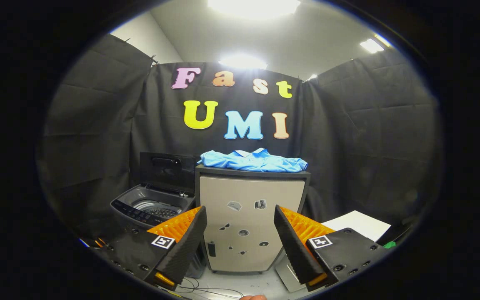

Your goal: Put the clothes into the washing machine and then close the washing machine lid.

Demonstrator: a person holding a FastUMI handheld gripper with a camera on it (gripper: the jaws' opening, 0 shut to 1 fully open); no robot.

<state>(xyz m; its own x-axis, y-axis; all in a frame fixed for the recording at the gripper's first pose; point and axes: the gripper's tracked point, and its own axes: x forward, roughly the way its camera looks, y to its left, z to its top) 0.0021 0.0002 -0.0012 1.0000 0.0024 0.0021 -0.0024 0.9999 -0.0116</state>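
A light blue shirt (254, 161) lies spread on top of a beige cabinet (248, 221) straight ahead, well beyond the fingers. To the cabinet's left stands a grey top-loading washing machine (154, 206) with its dark lid (166, 168) raised upright at the back, and the drum opening shows. My gripper (240, 243) is open, held low in front of the cabinet, with nothing between its fingers. The washing machine sits just beyond the left finger.
A white sheet (358, 224) lies on a surface to the right beyond the right finger. Cables (206, 287) trail on the pale floor below the cabinet. Black cloth walls close the booth on all sides. A fingertip of a person (253, 297) peeks in at the very bottom.
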